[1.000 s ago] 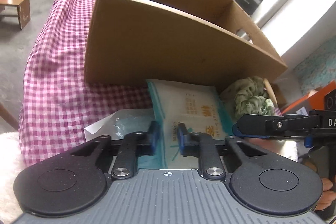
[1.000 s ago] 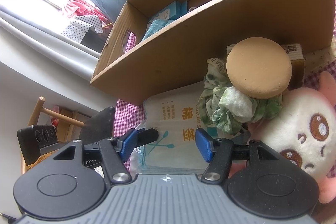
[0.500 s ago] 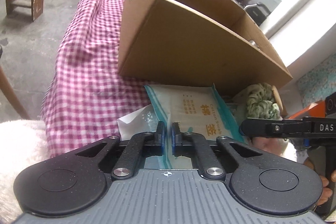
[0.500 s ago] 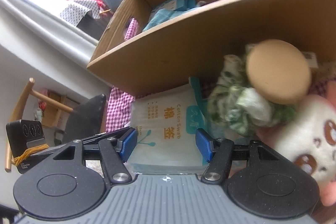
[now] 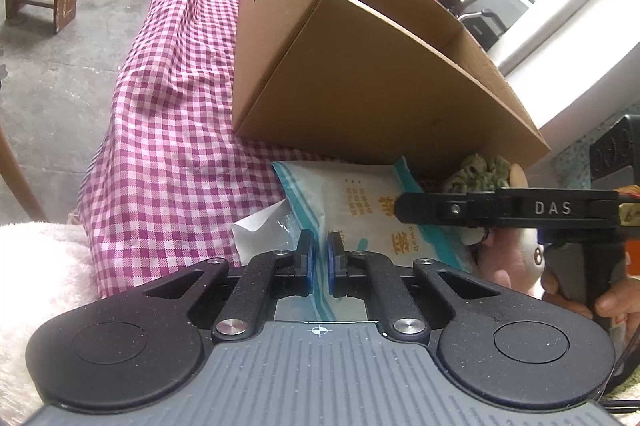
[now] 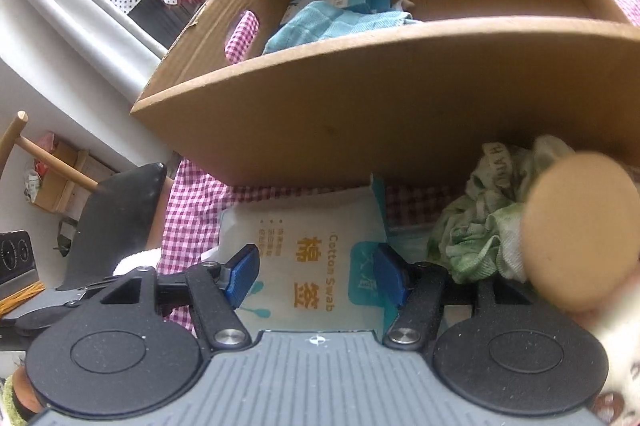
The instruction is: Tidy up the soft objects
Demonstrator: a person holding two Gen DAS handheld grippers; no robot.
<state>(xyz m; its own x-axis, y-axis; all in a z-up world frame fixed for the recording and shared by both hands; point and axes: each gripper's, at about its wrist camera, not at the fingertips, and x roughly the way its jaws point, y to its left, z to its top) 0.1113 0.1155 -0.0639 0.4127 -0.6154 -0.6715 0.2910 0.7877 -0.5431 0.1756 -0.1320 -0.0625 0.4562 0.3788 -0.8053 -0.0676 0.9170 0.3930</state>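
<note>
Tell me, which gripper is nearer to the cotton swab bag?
Left. The left gripper has its jaws shut on the edge of the cotton swab bag. The right gripper hovers over the bag with jaws open on either side, not pressing it.

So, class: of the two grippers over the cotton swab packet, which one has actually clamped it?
The left gripper: its blue pads are pinched shut on the cotton swab packet at its edge. The right gripper only straddles the packet, jaws wide apart.
</note>
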